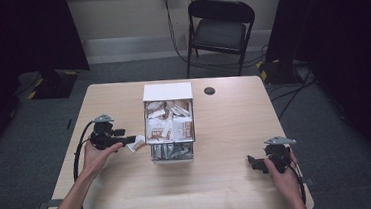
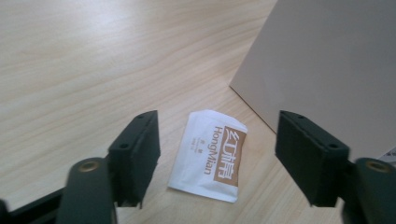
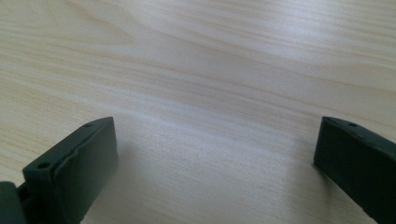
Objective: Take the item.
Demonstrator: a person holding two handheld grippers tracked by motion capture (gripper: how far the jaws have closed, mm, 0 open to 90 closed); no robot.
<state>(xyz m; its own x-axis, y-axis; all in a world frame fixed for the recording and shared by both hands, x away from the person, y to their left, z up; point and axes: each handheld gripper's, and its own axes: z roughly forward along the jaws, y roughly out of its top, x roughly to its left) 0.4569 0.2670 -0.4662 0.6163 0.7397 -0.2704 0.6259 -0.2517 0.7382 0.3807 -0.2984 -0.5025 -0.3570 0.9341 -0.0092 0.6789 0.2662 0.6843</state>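
On the wooden counter [image 1: 130, 189], just left of the white box [image 1: 167, 92] stuffed with brown-and-white packets, we see a small white sachet [image 2: 210, 156] with a brown panel printed "HongMian" plus Chinese characters, lying flat, slightly creased, between the wide-spread jaws of the left claw [image 2: 217, 158], untouched by either jaw. From the high view the sachet [image 1: 136, 146] sits right at the left claw [image 1: 132, 139] tip, near the box's lower left corner. Over at the right front of the counter, well apart from the box, we see the right claw [image 1: 253, 163] also gaping wide over bare wood, holding nothing.
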